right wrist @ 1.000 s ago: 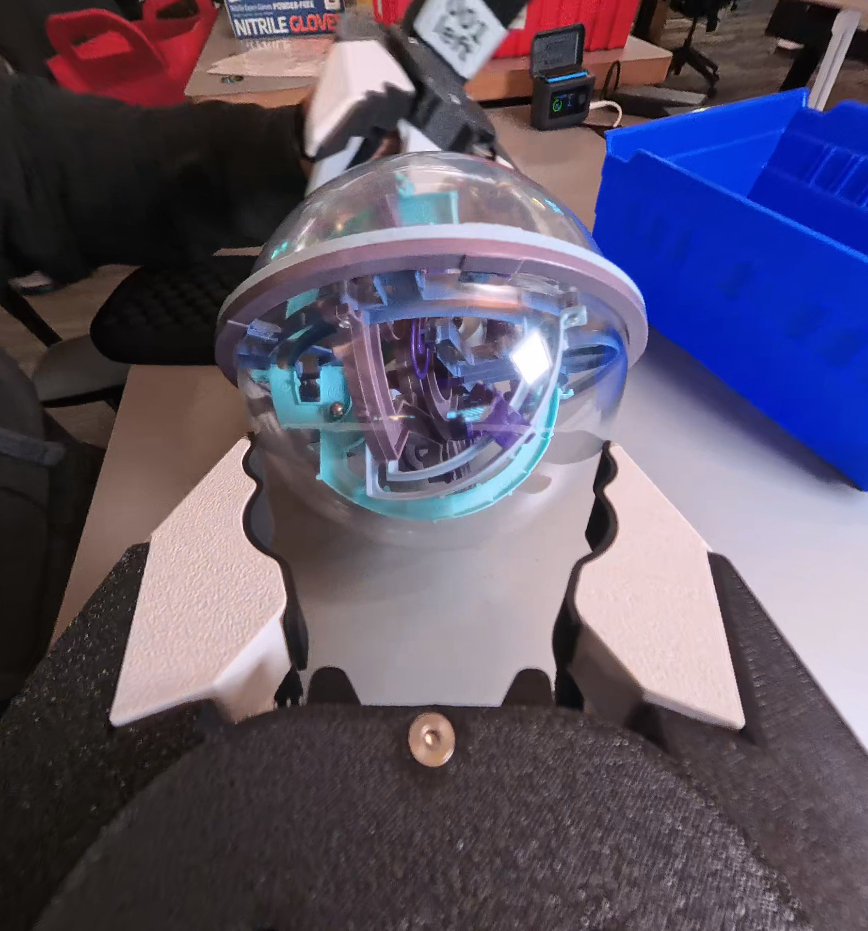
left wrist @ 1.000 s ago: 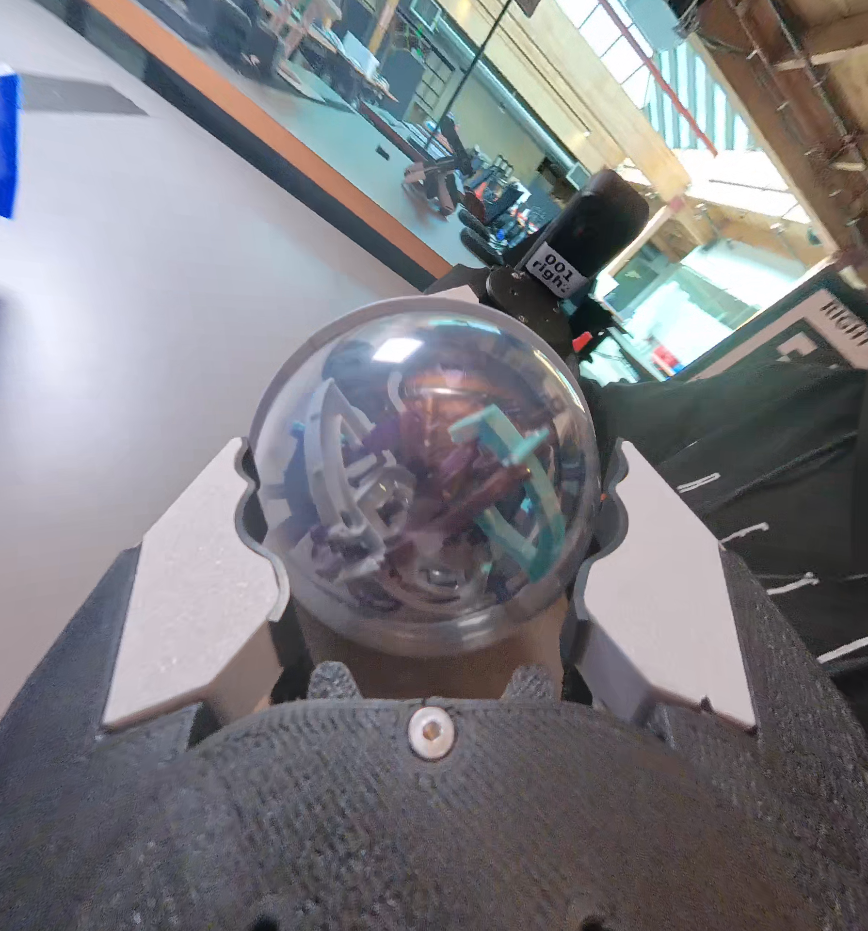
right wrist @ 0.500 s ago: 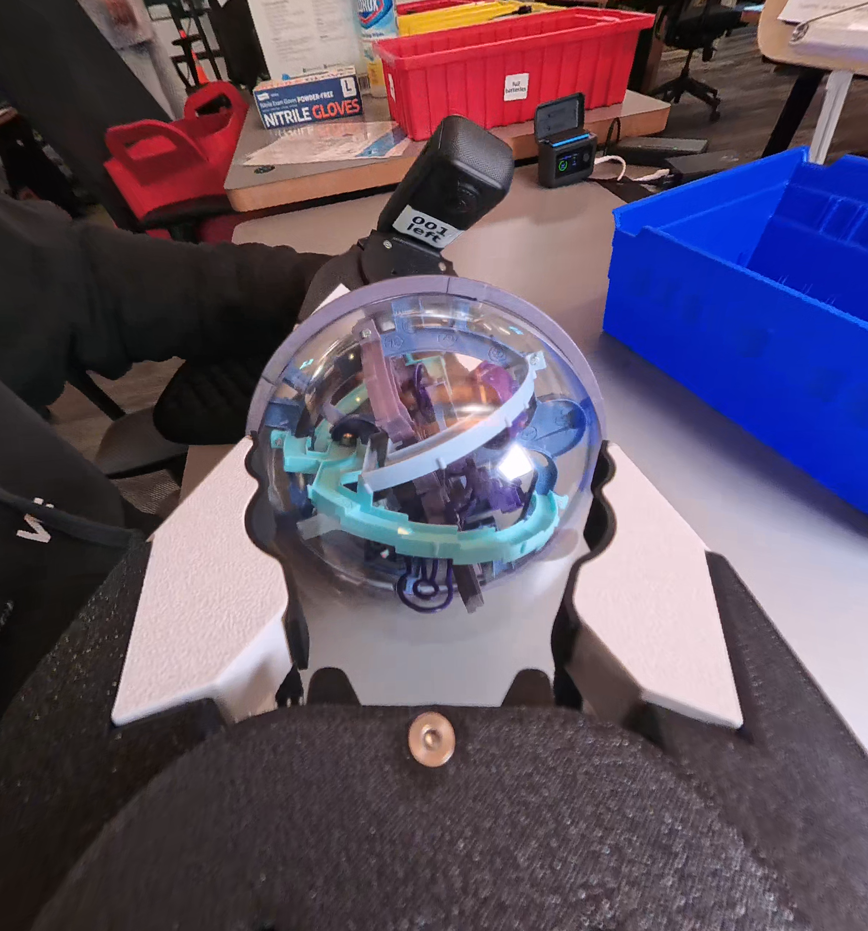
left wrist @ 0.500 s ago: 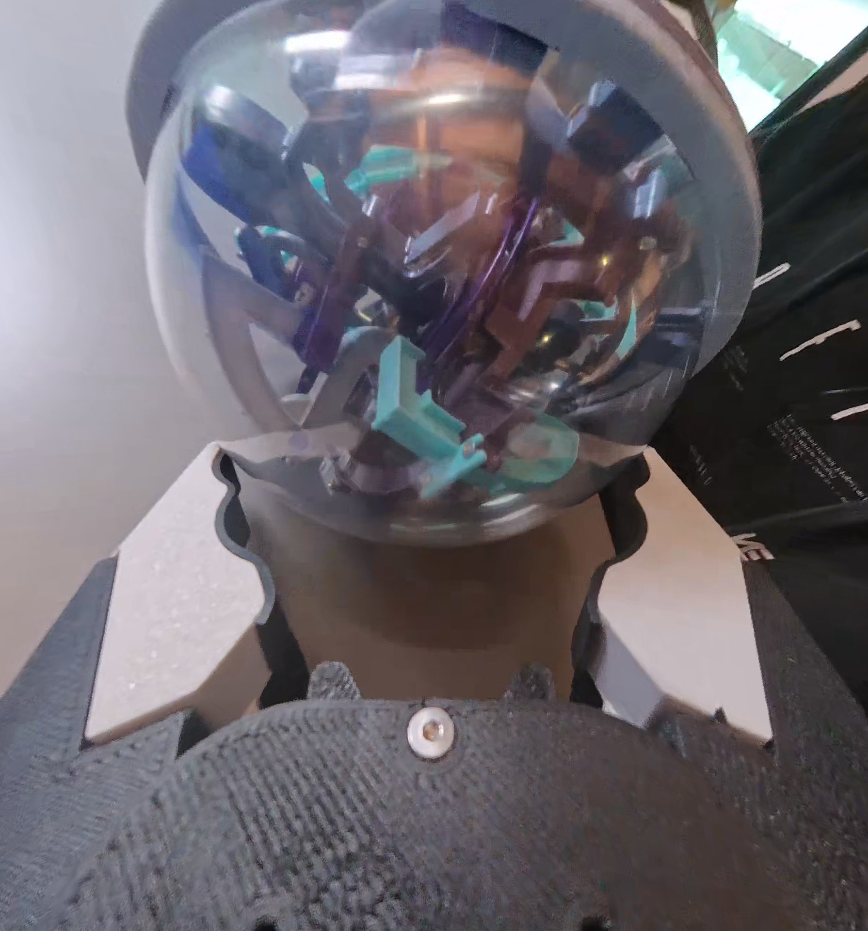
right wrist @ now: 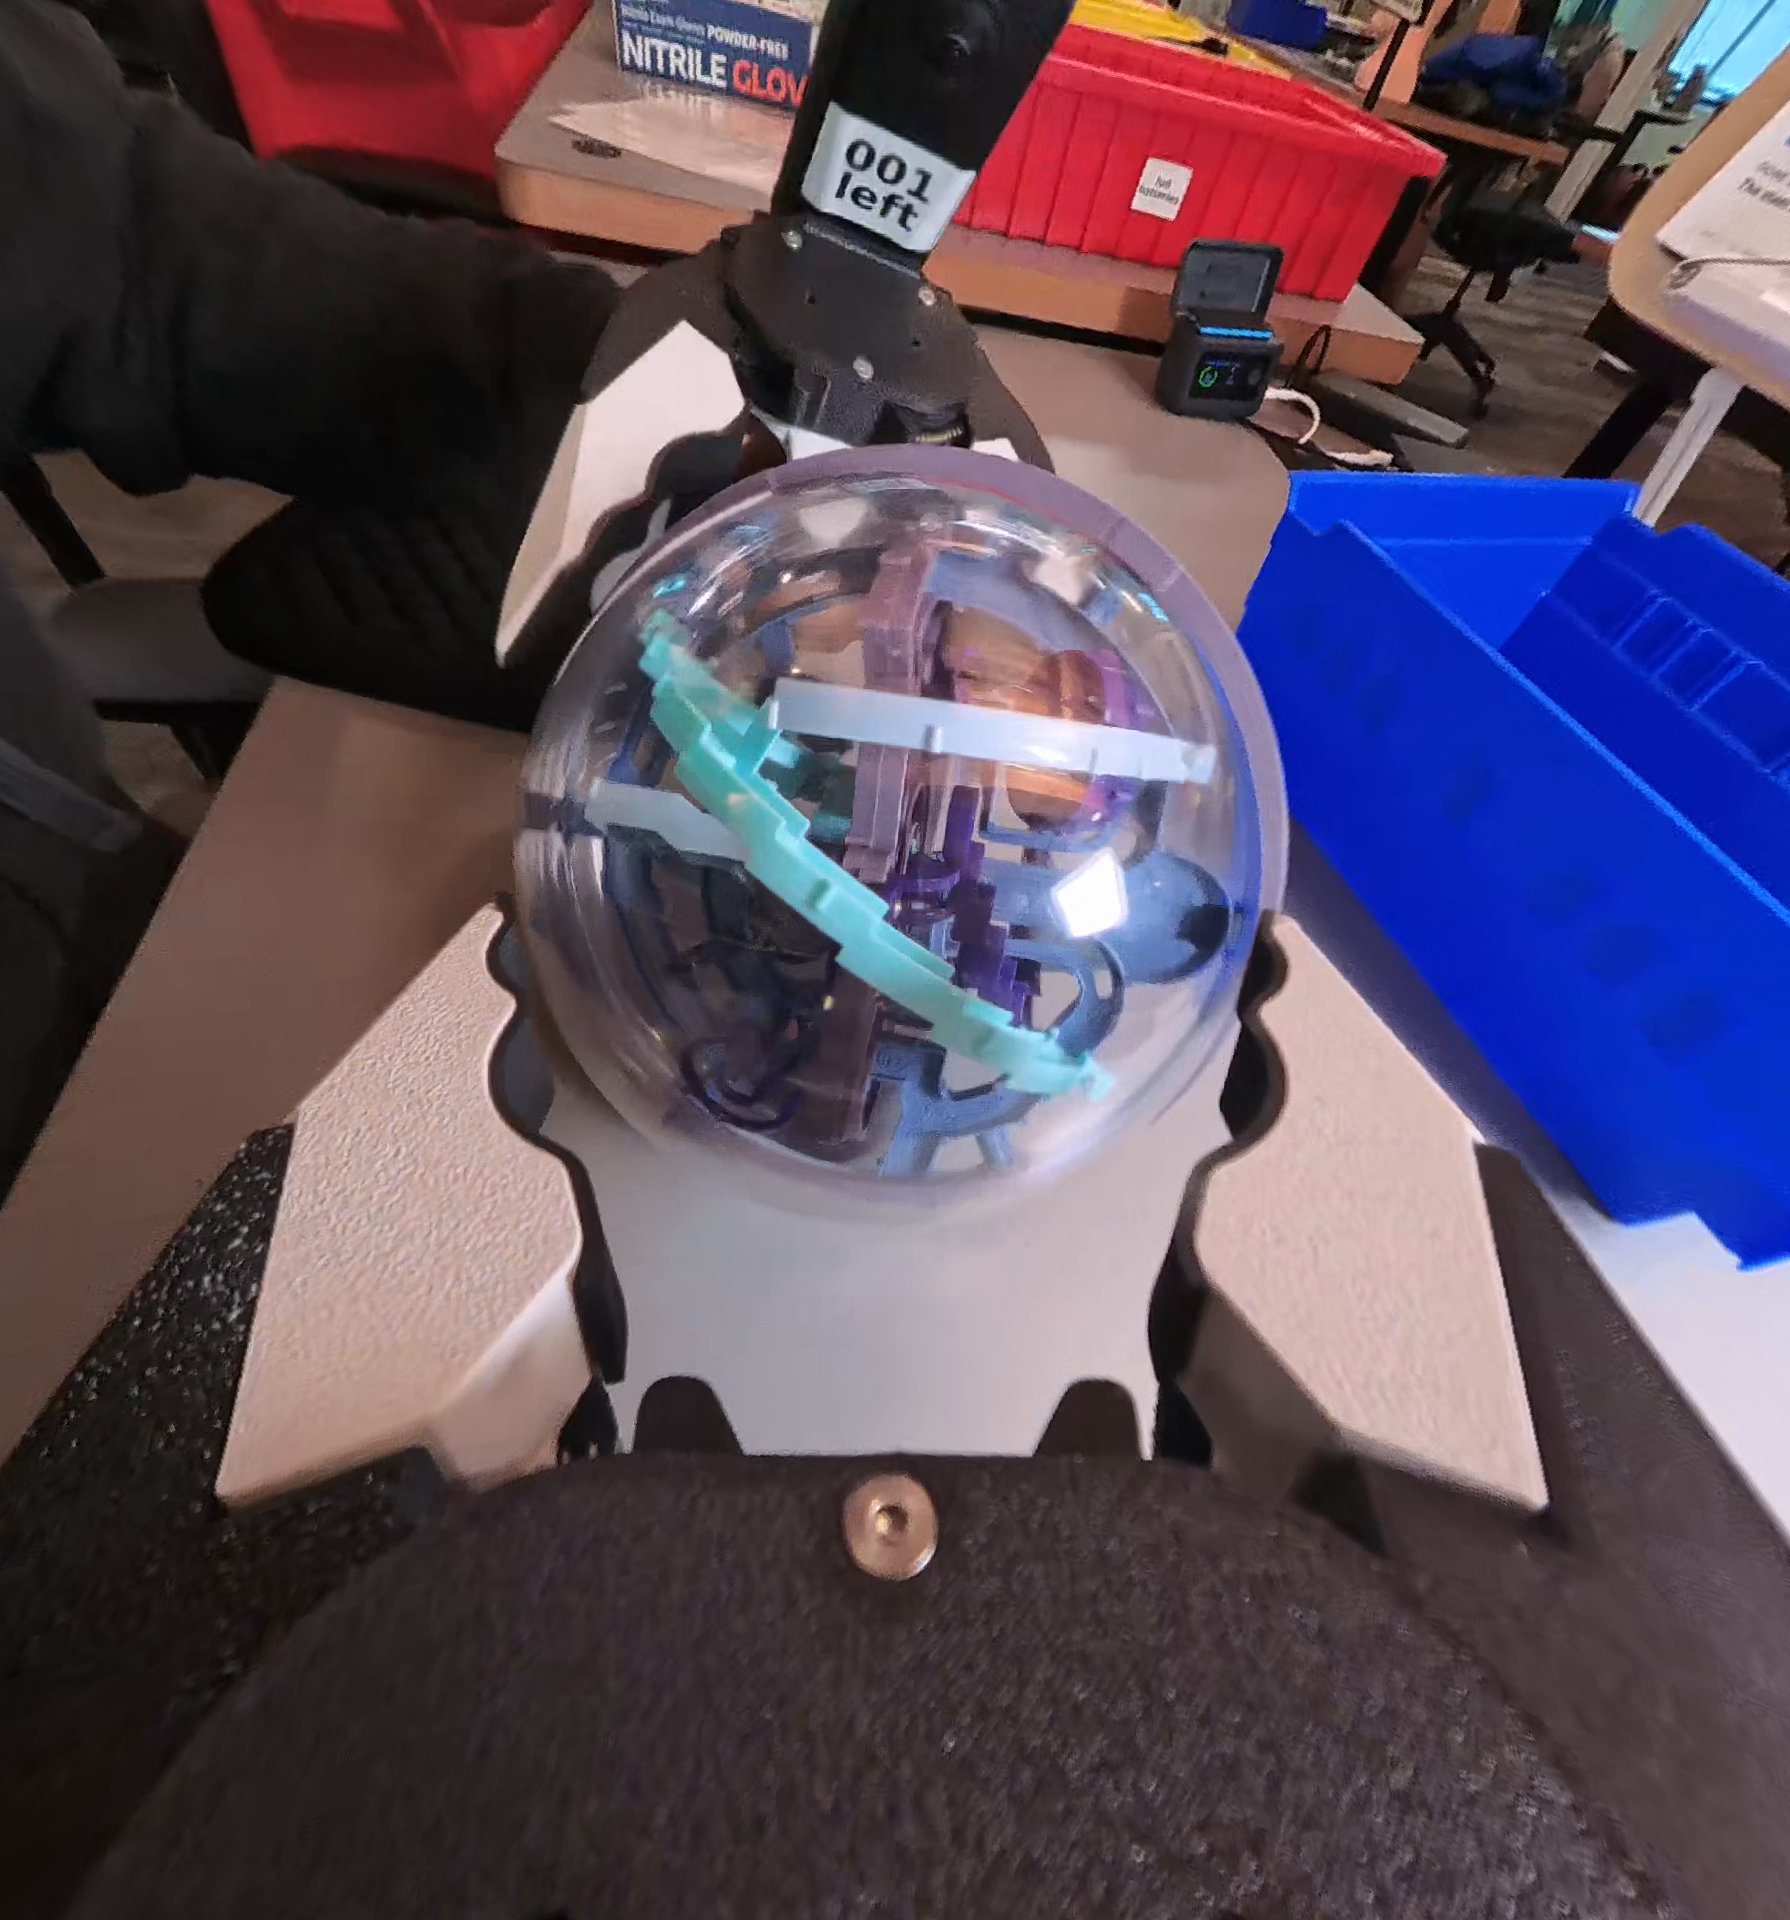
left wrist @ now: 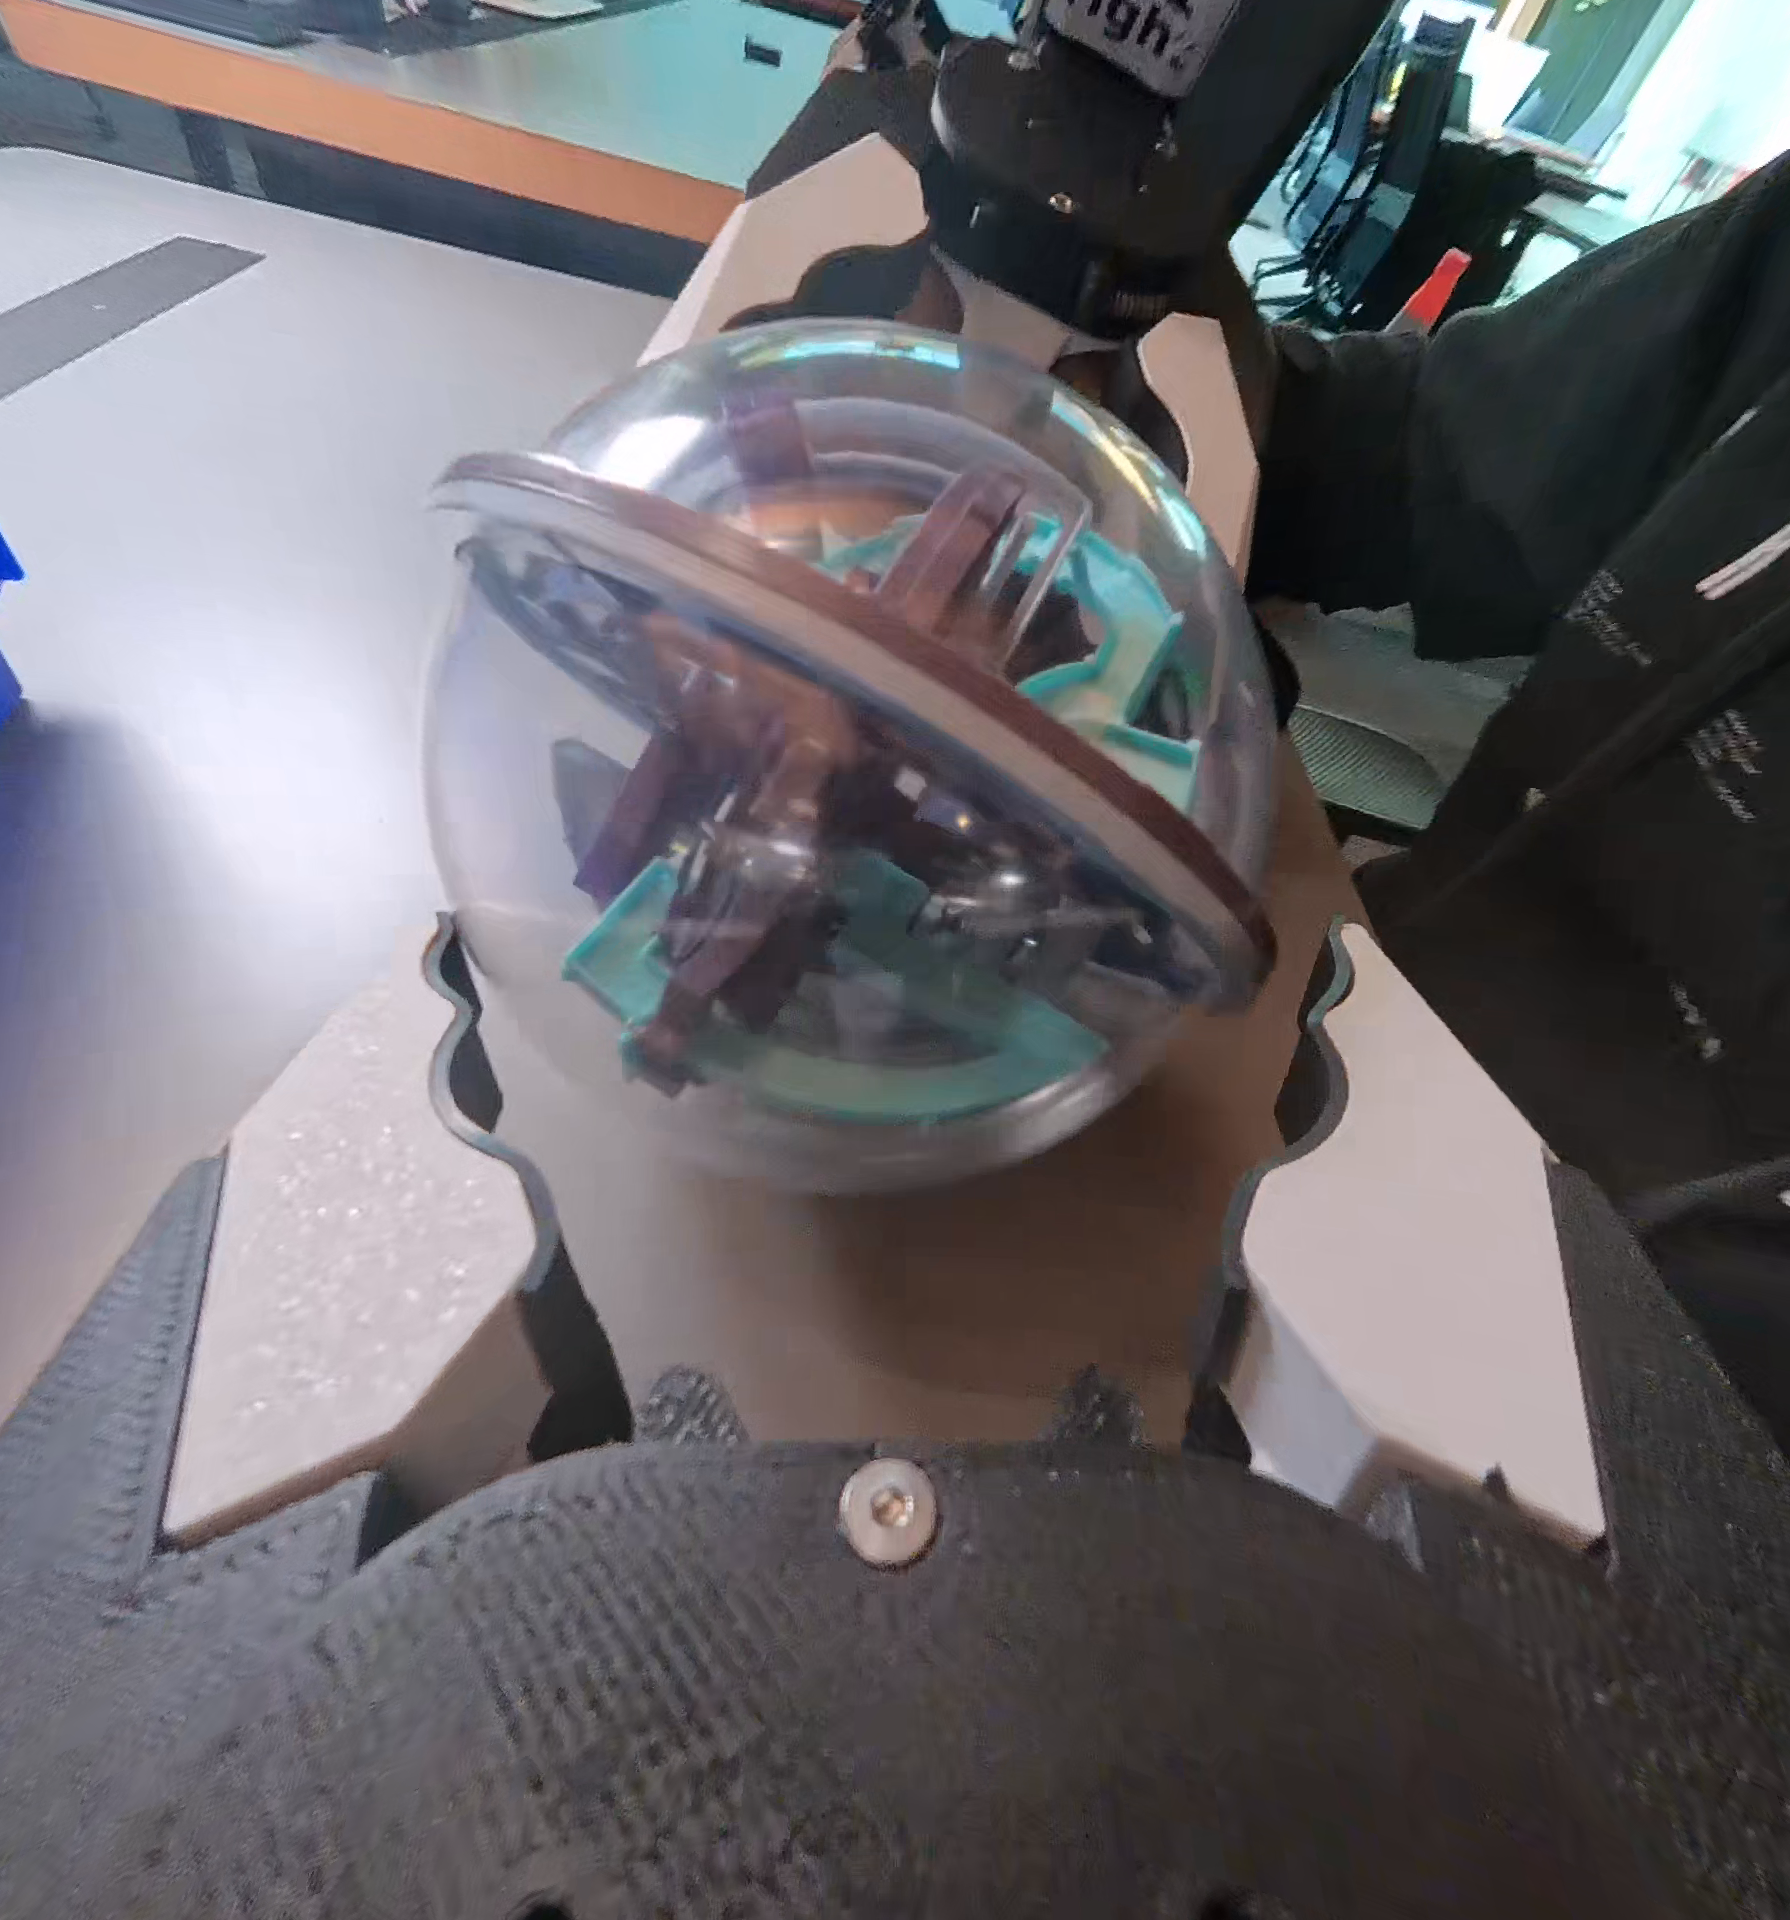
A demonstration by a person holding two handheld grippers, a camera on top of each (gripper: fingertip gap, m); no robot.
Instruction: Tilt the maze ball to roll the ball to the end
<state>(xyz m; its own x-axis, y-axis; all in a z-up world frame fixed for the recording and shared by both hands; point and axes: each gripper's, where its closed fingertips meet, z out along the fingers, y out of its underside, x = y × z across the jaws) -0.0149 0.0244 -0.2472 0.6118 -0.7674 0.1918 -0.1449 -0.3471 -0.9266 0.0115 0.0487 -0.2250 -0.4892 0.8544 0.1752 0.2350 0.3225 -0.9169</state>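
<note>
Between the spread fingers of the right gripper [right wrist: 886, 935] sits the maze ball [right wrist: 896, 831], a clear sphere packed with teal, purple and grey tracks; both pads [right wrist: 517, 987] appear to press its sides, so this gripper pinches it just above the pale table [right wrist: 330, 831]. Seen from the left wrist, the left gripper [left wrist: 886, 966] stands wide around the same maze ball [left wrist: 849, 758], whose seam ring runs tilted down to the right. Its left fingertip [left wrist: 455, 966] touches the shell, but a strip of table shows between the ball and the right fingertip, so it does not clamp; motion blur makes this hard to judge. Beyond the ball each view shows the other gripper facing back, held by a black sleeve [right wrist: 247, 270]. Farther right is a blue bin [right wrist: 1597, 831], then a red bin [right wrist: 1182, 156] on a distant desk.
</note>
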